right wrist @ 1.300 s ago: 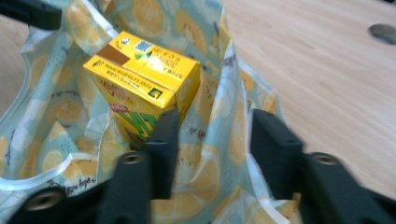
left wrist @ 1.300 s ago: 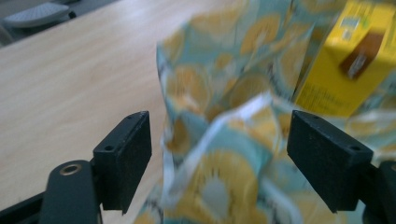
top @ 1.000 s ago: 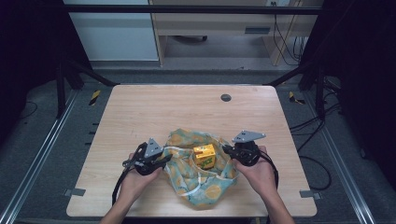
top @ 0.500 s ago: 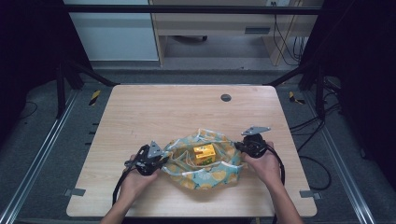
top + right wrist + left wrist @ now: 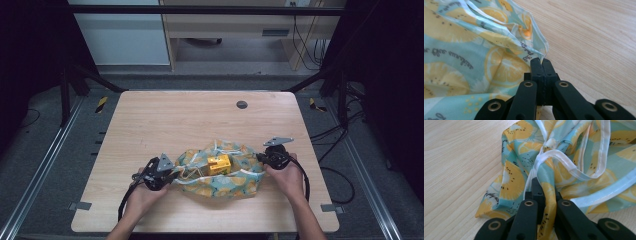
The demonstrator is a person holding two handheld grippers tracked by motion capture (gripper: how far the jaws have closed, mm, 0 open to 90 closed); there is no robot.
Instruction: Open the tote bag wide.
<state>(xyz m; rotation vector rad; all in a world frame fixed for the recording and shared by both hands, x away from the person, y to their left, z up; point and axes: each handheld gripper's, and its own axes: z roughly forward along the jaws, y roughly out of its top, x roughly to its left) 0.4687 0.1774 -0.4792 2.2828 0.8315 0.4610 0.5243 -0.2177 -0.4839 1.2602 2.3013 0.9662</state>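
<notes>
Fruit-print cloth bag [image 5: 220,172] lies spread on the desk [image 5: 165,120], a yellow box [image 5: 219,163] on it; left gripper [image 5: 172,176] and right gripper [image 5: 260,158] each clenched on opposite edges

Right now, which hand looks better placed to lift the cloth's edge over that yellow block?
Probably the left. The left gripper is shut on the fruit-print cloth beside its white drawstrings, and the yellow block lies nearer to it. The right gripper pinches the far edge, farther from the block.
</notes>
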